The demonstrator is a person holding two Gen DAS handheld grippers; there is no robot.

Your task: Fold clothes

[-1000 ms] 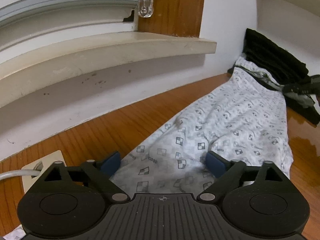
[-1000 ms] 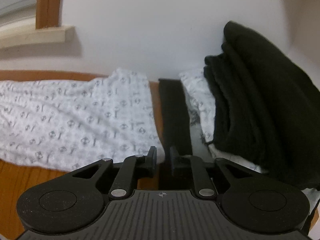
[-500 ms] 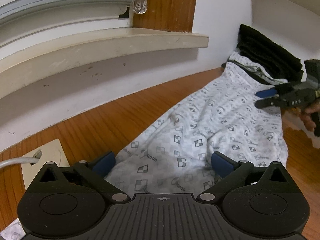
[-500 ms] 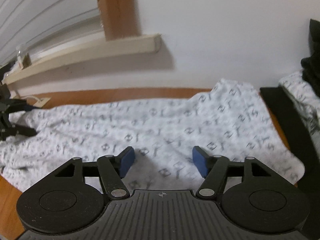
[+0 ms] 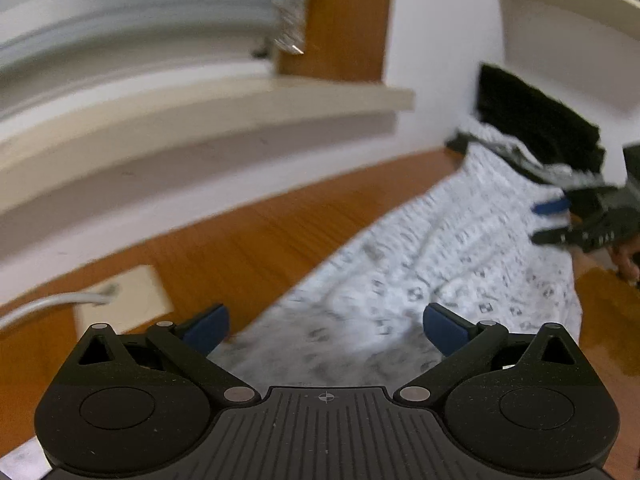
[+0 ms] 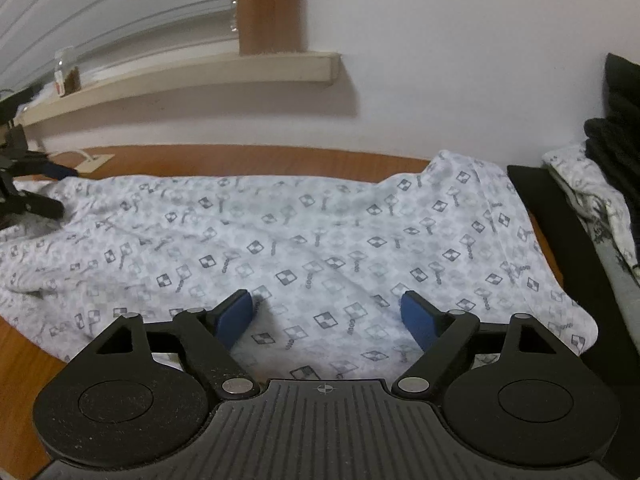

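A white garment with a grey checker print [image 6: 304, 240] lies spread lengthwise on the wooden table [image 5: 256, 240]; it also shows in the left wrist view [image 5: 440, 264]. My left gripper [image 5: 326, 326] is open and empty over its near end; it shows at the left edge of the right wrist view [image 6: 28, 196]. My right gripper [image 6: 328, 314] is open and empty just above the cloth near its other end; it shows at the right of the left wrist view [image 5: 560, 220].
A stack of folded black and patterned clothes [image 6: 608, 184] sits at the table's right end against the wall. A beige socket plate with a grey cable [image 5: 124, 300] lies near the left gripper. A window sill [image 5: 200, 120] runs along the wall behind.
The right gripper opened, left the dark stack and swung left over the white garment. The left gripper opened wider and drew back a little; its view is blurred by motion.
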